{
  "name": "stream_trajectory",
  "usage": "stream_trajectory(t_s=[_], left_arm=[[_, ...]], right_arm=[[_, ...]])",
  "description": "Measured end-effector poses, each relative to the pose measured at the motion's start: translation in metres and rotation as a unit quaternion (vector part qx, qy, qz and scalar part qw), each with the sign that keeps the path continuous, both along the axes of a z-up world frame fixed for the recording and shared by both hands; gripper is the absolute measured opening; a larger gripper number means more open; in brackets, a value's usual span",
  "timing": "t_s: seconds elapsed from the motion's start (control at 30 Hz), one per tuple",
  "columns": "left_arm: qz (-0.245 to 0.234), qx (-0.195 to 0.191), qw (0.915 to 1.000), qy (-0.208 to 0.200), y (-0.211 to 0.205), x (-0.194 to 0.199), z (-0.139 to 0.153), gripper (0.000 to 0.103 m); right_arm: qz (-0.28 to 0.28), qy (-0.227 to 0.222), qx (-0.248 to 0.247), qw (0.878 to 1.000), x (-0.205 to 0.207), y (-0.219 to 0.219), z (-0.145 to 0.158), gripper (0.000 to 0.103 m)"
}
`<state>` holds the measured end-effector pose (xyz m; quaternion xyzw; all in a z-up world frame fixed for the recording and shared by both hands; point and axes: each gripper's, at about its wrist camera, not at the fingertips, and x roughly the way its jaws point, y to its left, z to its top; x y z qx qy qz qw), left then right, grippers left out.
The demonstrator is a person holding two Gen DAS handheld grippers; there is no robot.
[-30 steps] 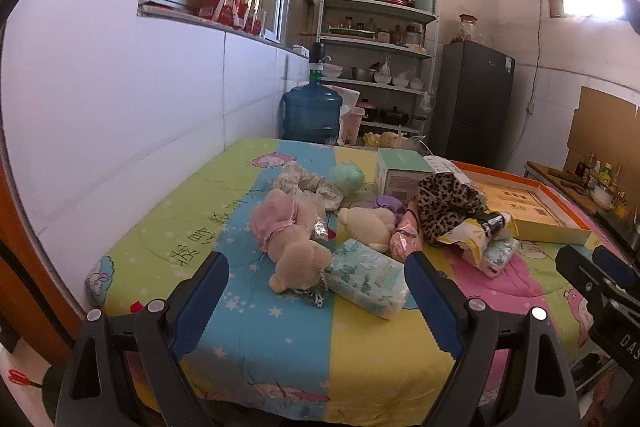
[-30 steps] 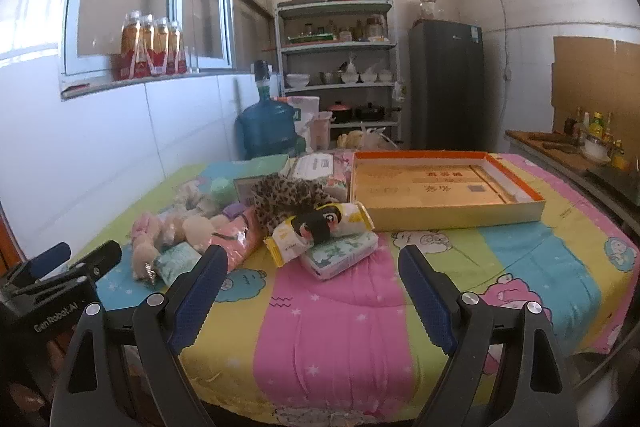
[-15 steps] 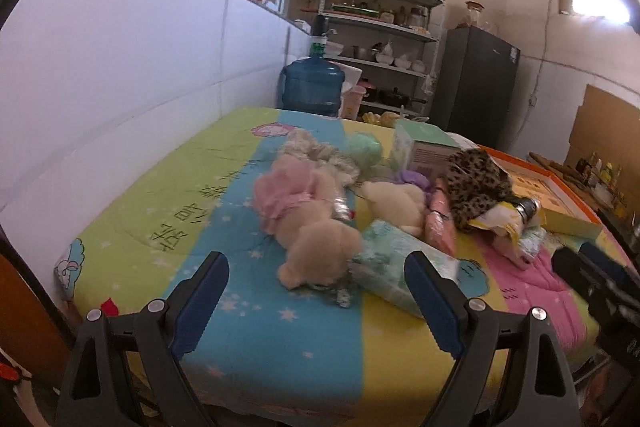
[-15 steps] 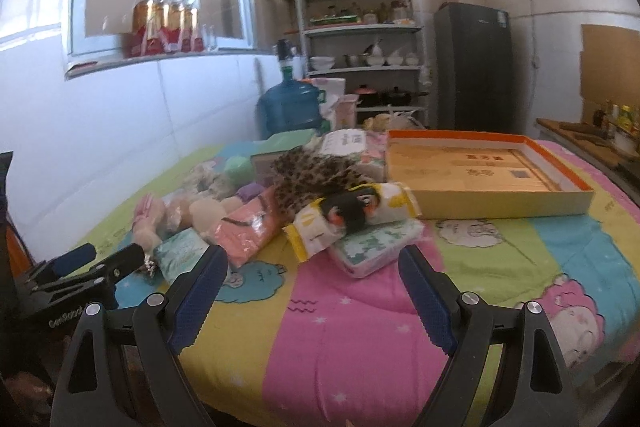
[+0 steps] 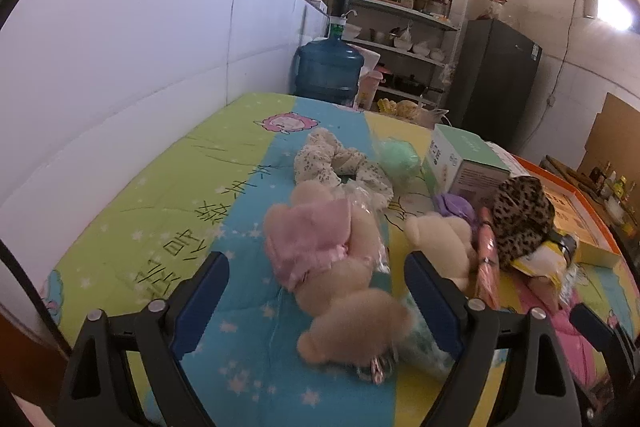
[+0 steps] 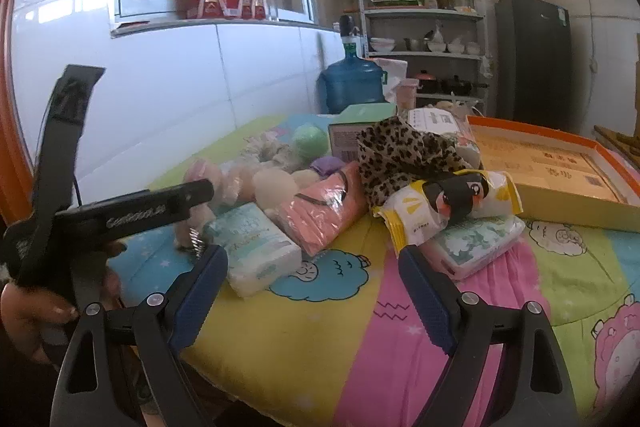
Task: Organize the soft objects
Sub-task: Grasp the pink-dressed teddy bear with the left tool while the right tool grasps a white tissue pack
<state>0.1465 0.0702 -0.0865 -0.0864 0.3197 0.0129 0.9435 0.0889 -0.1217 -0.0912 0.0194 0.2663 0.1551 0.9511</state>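
A plush bear in a pink dress (image 5: 332, 259) lies on the colourful bedspread (image 5: 200, 195), between the open fingers of my left gripper (image 5: 316, 291). A cream plush (image 5: 444, 239), a floral scrunchie (image 5: 336, 163), a green ball (image 5: 400, 157) and a leopard-print cloth (image 5: 520, 215) lie beyond. My right gripper (image 6: 312, 291) is open and empty above the spread's near edge. In front of it lie a tissue pack (image 6: 252, 239), a pink packet (image 6: 324, 211), a yellow wipes pack (image 6: 448, 203) and another tissue pack (image 6: 476, 239).
An orange-rimmed cardboard box (image 6: 560, 167) lies at the right. A green-and-white carton (image 5: 460, 159) stands behind the toys. A blue water jug (image 5: 328, 71), shelves (image 5: 400, 27) and a dark fridge (image 5: 496, 83) stand beyond the table. A white wall (image 5: 120, 67) runs along the left.
Both grippers have moved forward and lower toward the pile. The left one now has the pink-dressed bear between its open fingers. The right one came closer to the tissue packs.
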Motion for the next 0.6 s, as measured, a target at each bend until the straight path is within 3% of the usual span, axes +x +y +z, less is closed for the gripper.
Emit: stream_trajectory(t_s=[0.03, 0.17, 0.4, 0.6], left_arm=[[0.004, 0.003, 1.0000, 0.004, 0.000, 0.003, -0.002, 0.074], [-0.012, -0.019, 0.9997, 0.013, 0.003, 0.009, -0.011, 0.071], [-0.054, -0.055, 0.9970, 0.008, 0.004, 0.007, -0.013, 0.045], [-0.058, -0.050, 0.9971, 0.000, 0.012, -0.002, -0.006, 0.041]], right_arm=[[-0.001, 0.001, -0.001, 1.000, 0.002, -0.001, 0.000, 0.088], [-0.002, 0.006, 0.000, 1.000, 0.009, -0.002, -0.001, 0.088], [0.054, 0.034, 0.022, 0.998, 0.026, 0.009, -0.009, 0.088], [0.087, 0.052, 0.003, 0.995, 0.037, 0.026, -0.015, 0.088]])
